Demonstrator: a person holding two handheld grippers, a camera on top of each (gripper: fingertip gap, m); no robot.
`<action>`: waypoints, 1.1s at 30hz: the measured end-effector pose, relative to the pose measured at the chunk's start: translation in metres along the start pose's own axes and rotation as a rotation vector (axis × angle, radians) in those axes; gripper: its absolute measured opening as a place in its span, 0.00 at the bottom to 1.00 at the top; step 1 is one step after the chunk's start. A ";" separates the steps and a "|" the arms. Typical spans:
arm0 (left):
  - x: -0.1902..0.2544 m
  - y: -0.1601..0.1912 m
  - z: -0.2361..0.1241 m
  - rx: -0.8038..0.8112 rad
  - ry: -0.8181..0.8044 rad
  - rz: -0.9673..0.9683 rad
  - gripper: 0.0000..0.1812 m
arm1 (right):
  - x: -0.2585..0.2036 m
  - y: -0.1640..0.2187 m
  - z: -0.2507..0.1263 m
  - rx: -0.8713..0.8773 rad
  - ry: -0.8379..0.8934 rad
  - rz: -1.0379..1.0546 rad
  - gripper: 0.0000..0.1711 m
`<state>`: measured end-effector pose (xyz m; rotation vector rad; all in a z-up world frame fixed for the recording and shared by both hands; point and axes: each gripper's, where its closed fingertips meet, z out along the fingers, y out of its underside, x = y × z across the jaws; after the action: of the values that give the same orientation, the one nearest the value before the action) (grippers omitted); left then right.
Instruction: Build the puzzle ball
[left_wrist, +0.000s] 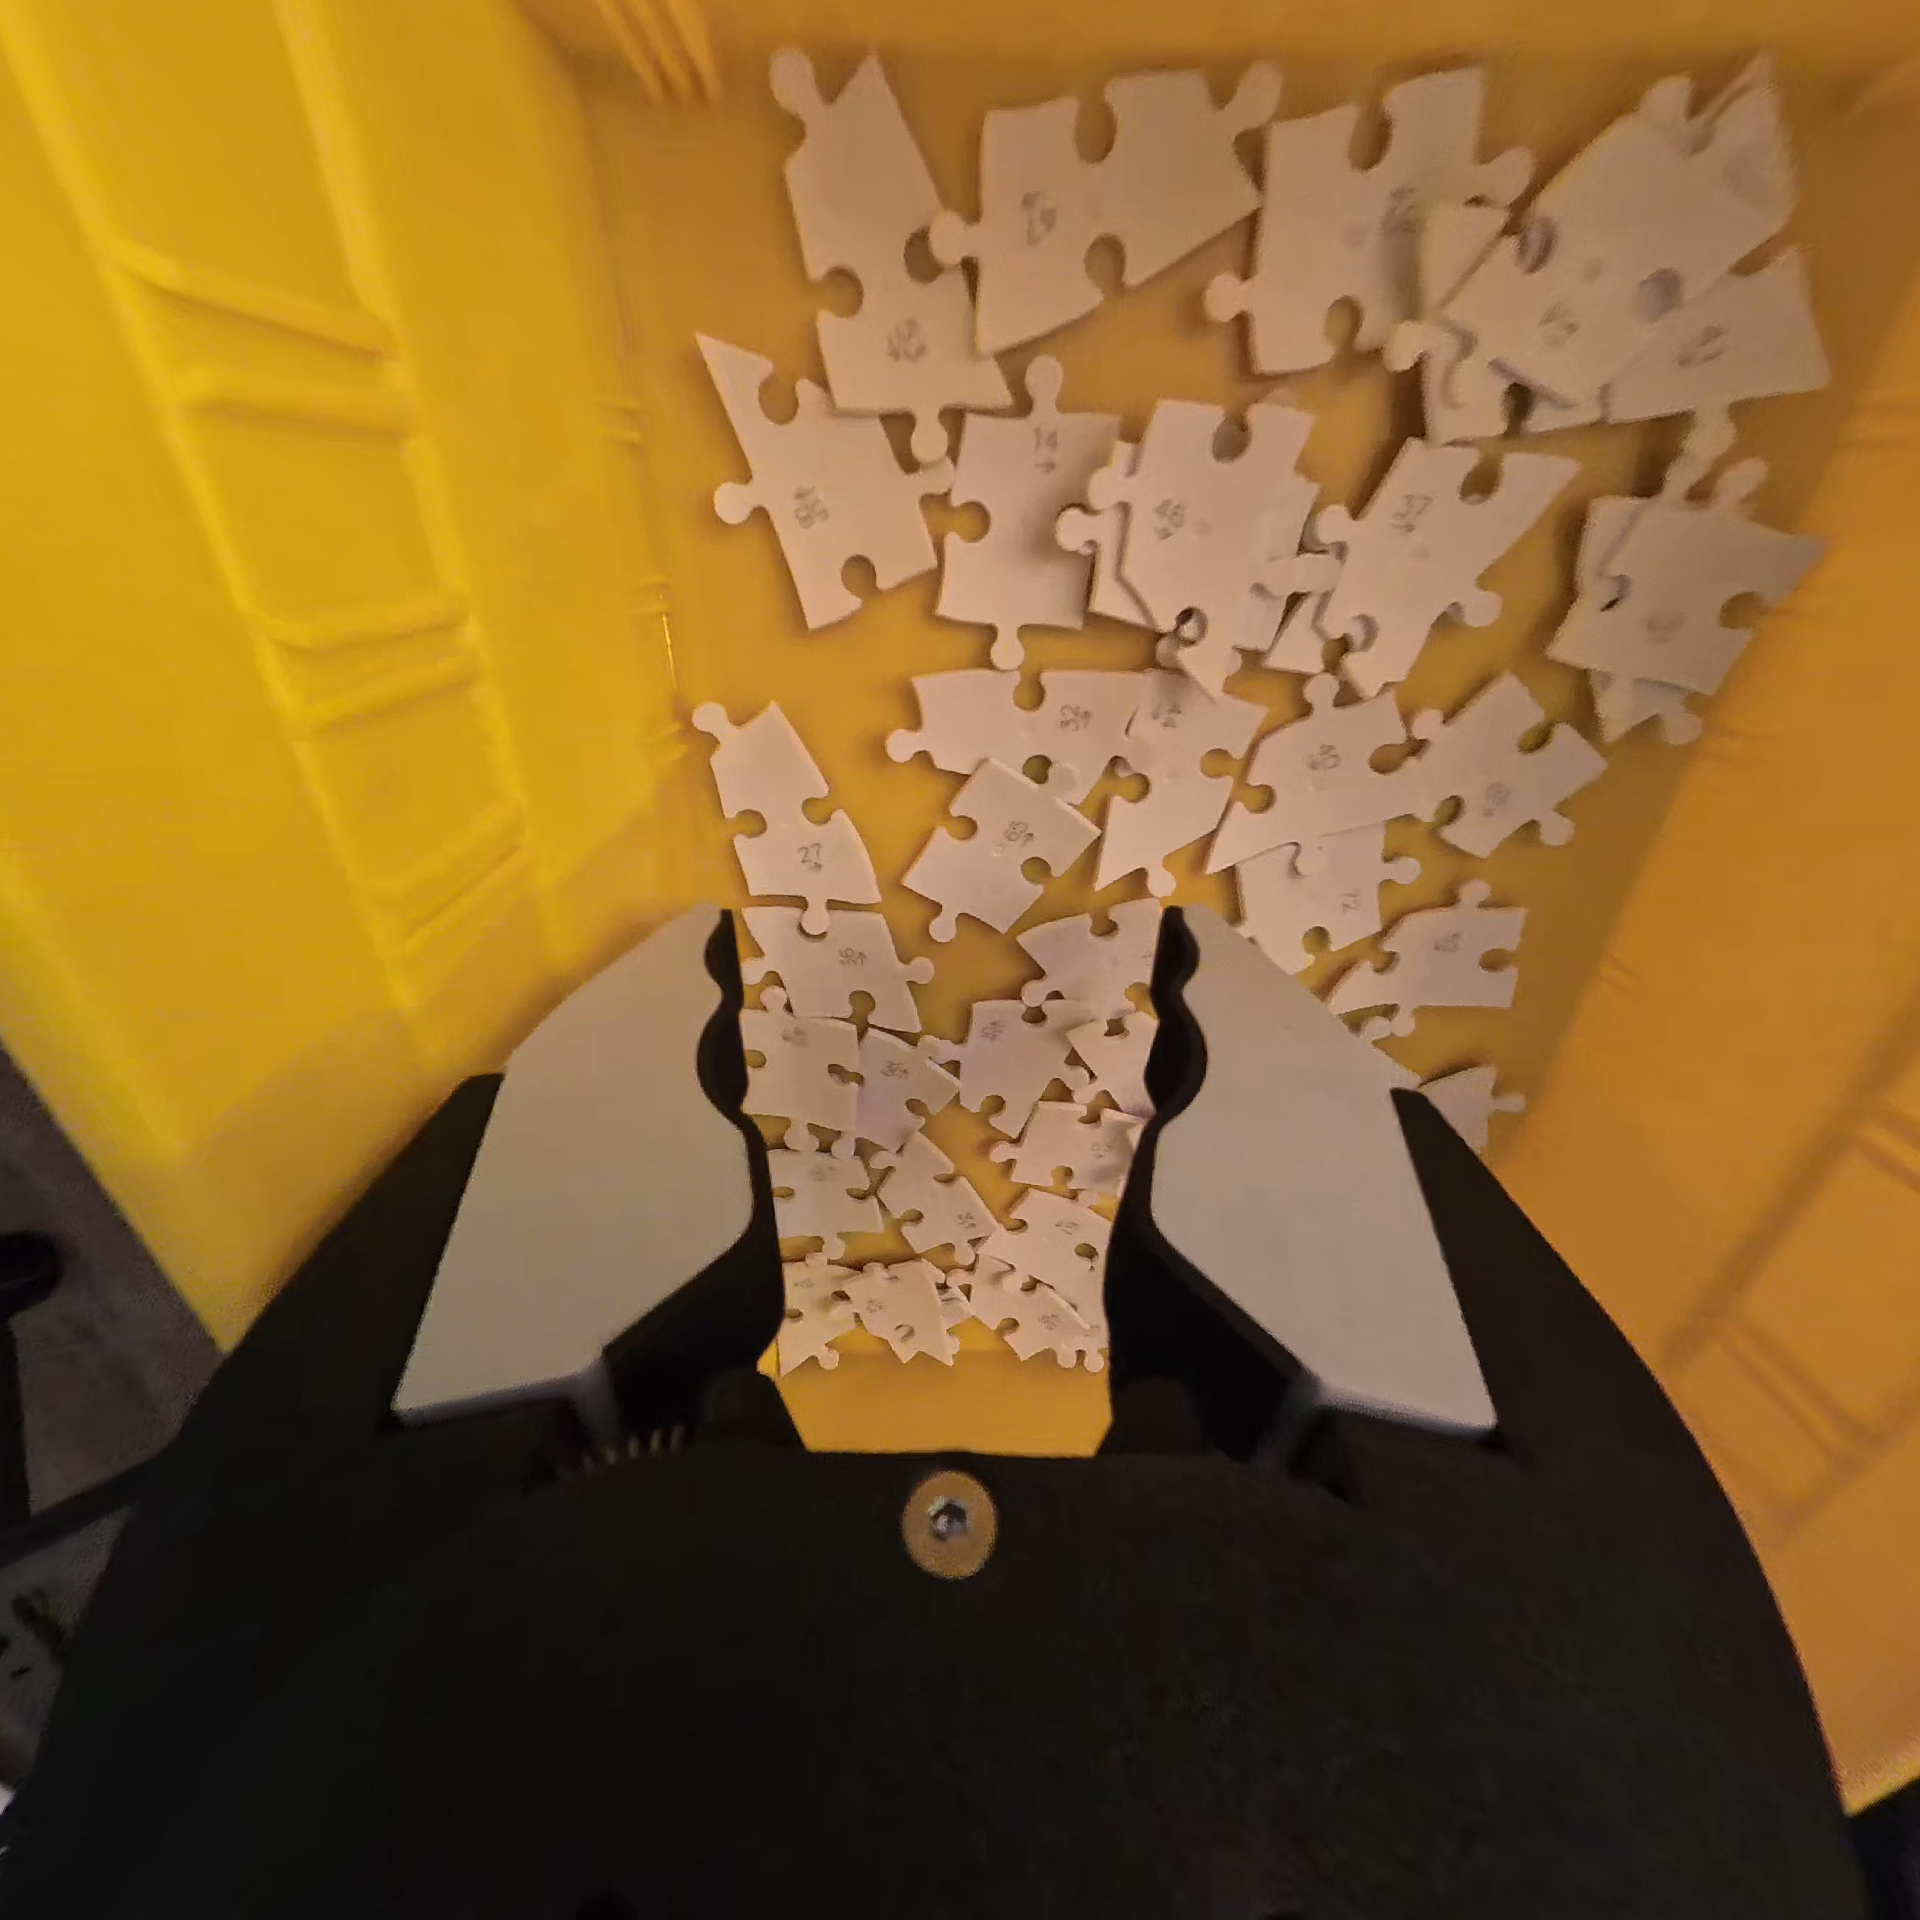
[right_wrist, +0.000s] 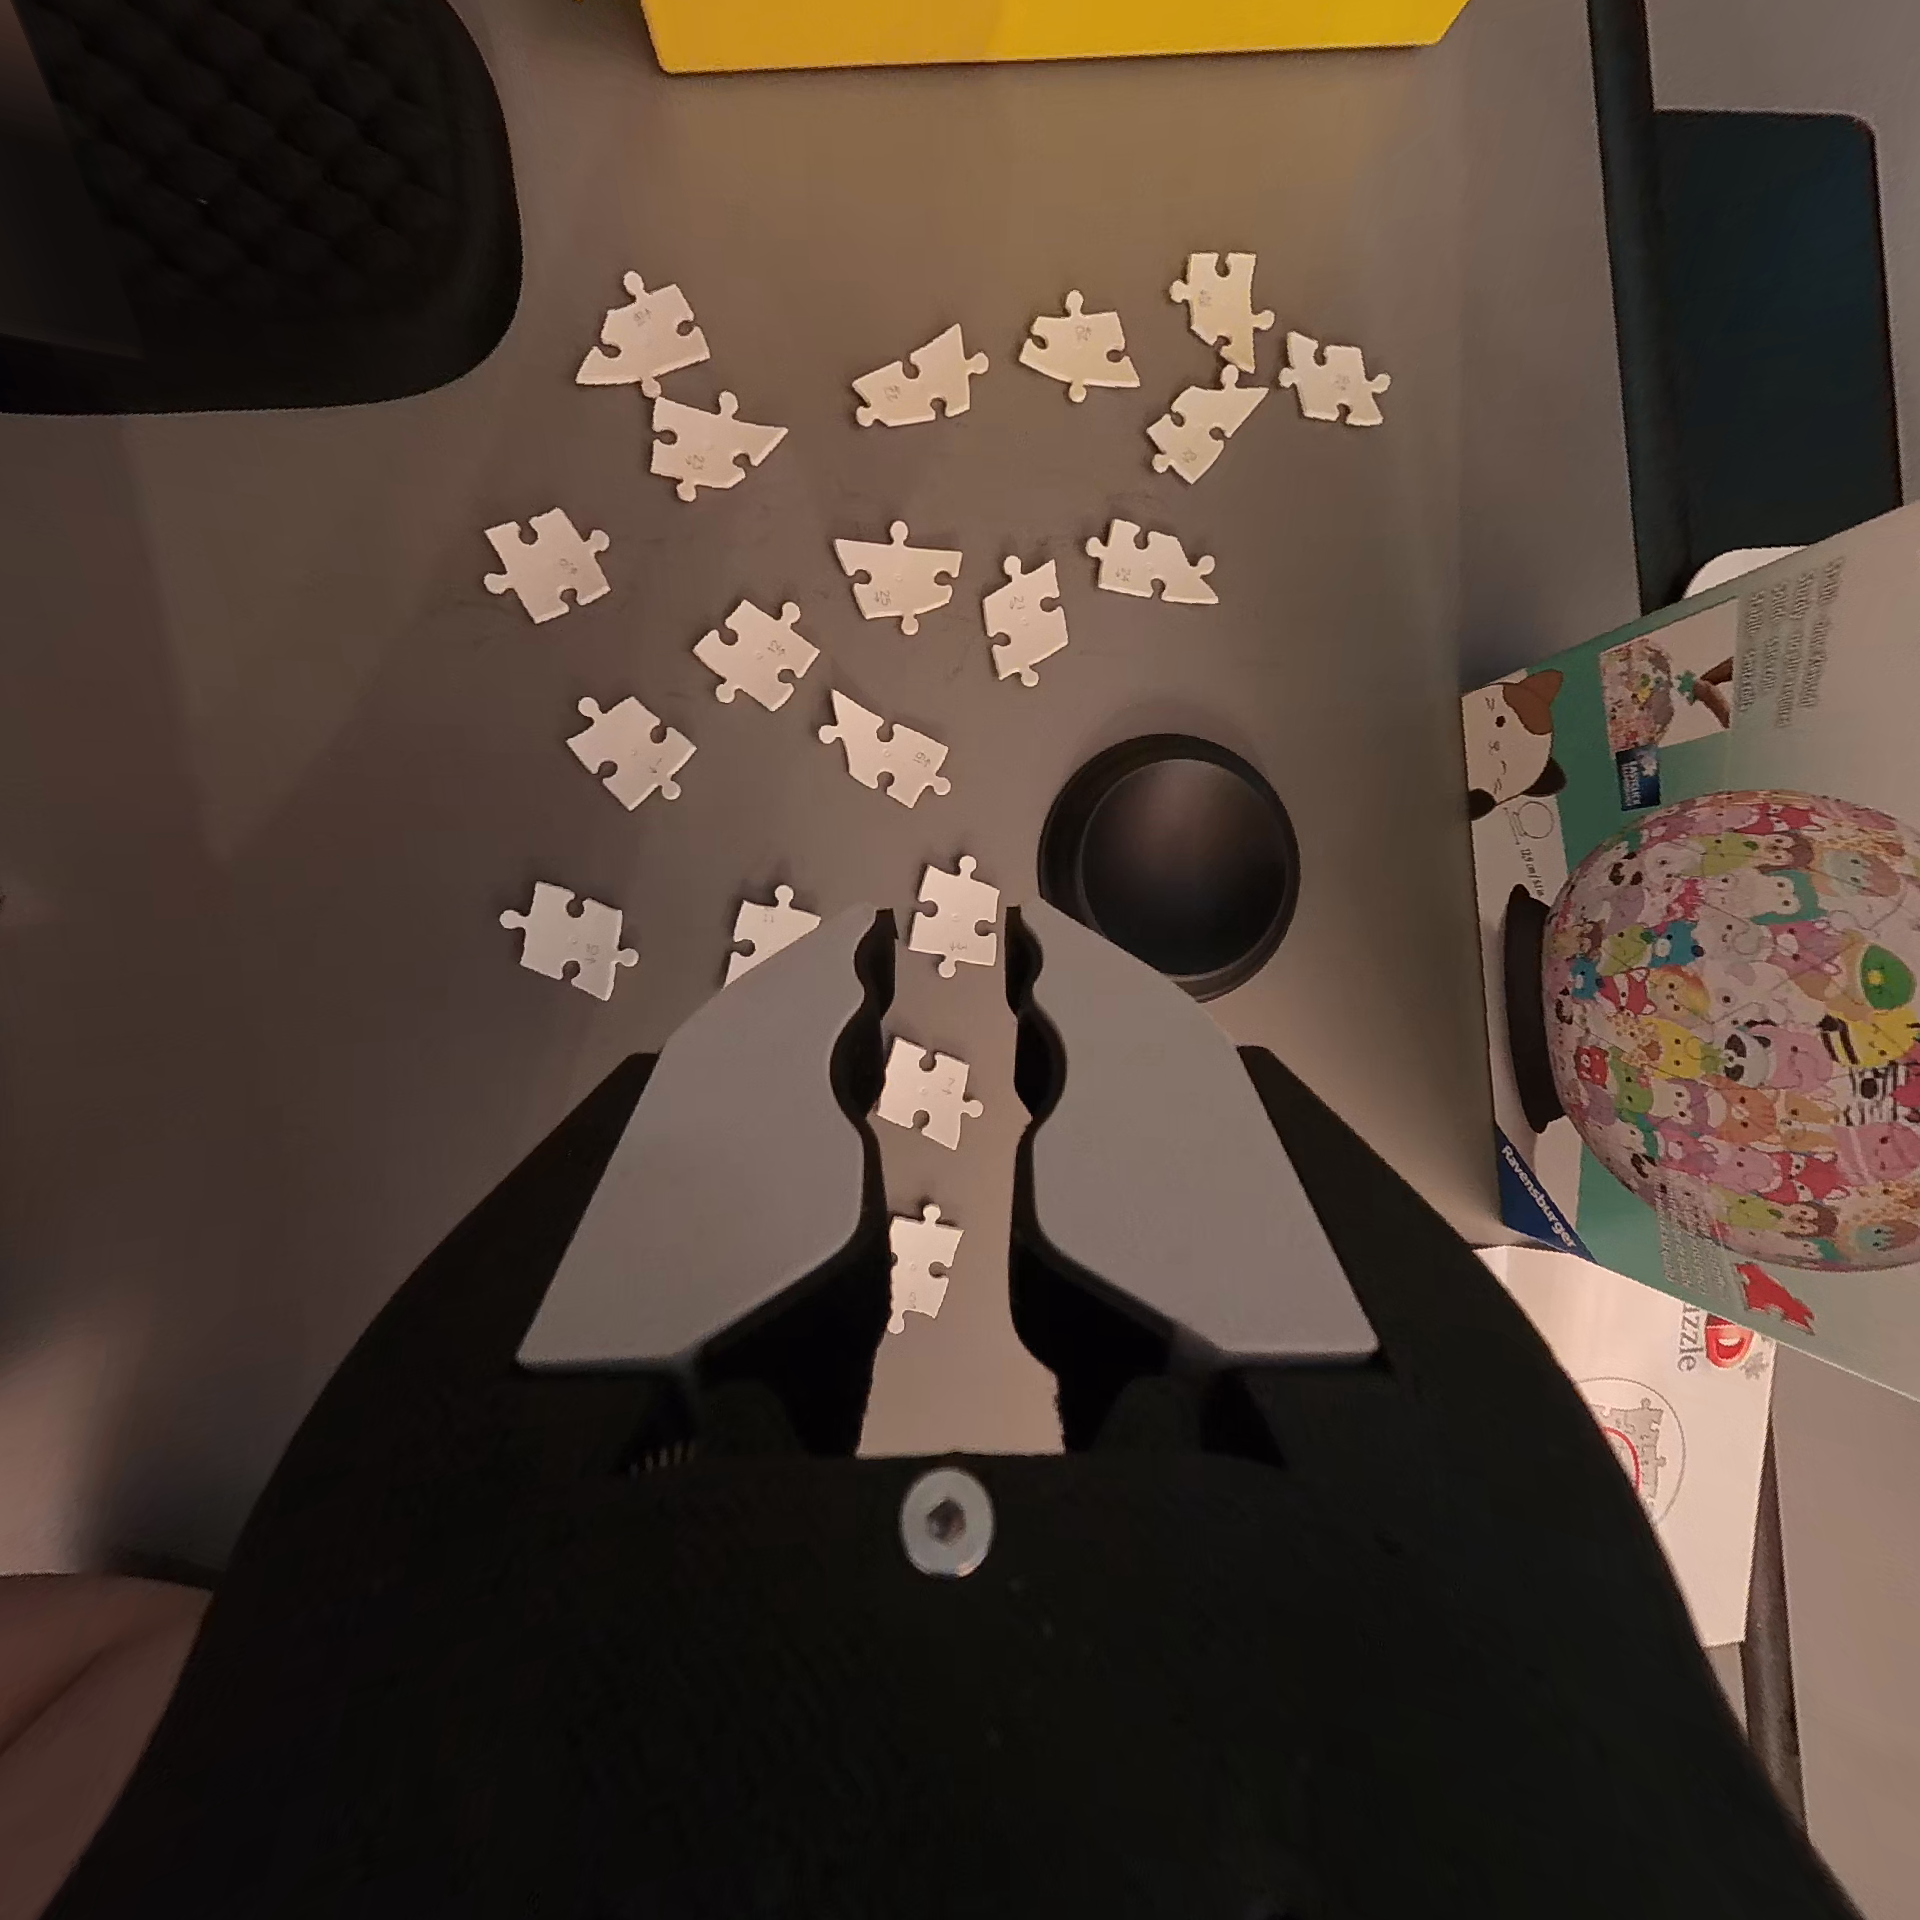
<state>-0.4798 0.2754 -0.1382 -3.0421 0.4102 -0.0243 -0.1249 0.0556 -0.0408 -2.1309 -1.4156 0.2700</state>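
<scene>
The work is at the sorting stage — no two pieces on the surface are joined, and nothing of the ball itself stands built.

In the left wrist view, the left hand-held gripper (left_wrist: 951, 920) hangs over a yellow bin (left_wrist: 343, 582) with its jaws parted and nothing between them. The bin wall fills the left of the frame; from the middle to the right, its floor is strewn with white puzzle pieces (left_wrist: 1049, 520), blank side up, many overlapping, a few hooked together.

In the right wrist view, a dark padded shape, perhaps a chair (right_wrist: 249, 187), sits in the upper left. The grey surface (right_wrist: 260, 644) carries a spread of single pieces (right_wrist: 771, 652) across the middle of the frame, each lying apart from its neighbours. The right hand-held gripper (right_wrist: 948, 916) is likewise open and empty, its tips either side of one piece (right_wrist: 954, 920); whether they touch the surface cannot be told. Just right of it lies a black ring stand (right_wrist: 1169, 868), and at the right edge the puzzle box (right_wrist: 1704, 935) with the finished ball pictured on it.

The next move, as I judge it, is a pick — the jaws must close on the thin edges of a flat piece, which calls for a low, square approach. In the bin, overlapping pieces risk coming up two at a time.
</scene>
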 end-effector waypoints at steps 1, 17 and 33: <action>-0.002 0.001 0.002 -0.010 -0.002 0.004 0.40 | 0.000 0.001 -0.001 0.001 0.002 -0.001 0.13; -0.004 -0.009 0.014 -0.008 0.000 -0.025 0.37 | -0.002 0.002 0.000 -0.011 -0.004 -0.003 0.13; -0.006 -0.008 0.012 -0.006 0.004 -0.008 0.26 | -0.004 0.003 0.001 -0.020 -0.010 -0.010 0.13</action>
<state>-0.4834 0.2859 -0.1492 -3.0505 0.3999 -0.0300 -0.1252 0.0518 -0.0440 -2.1401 -1.4404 0.2644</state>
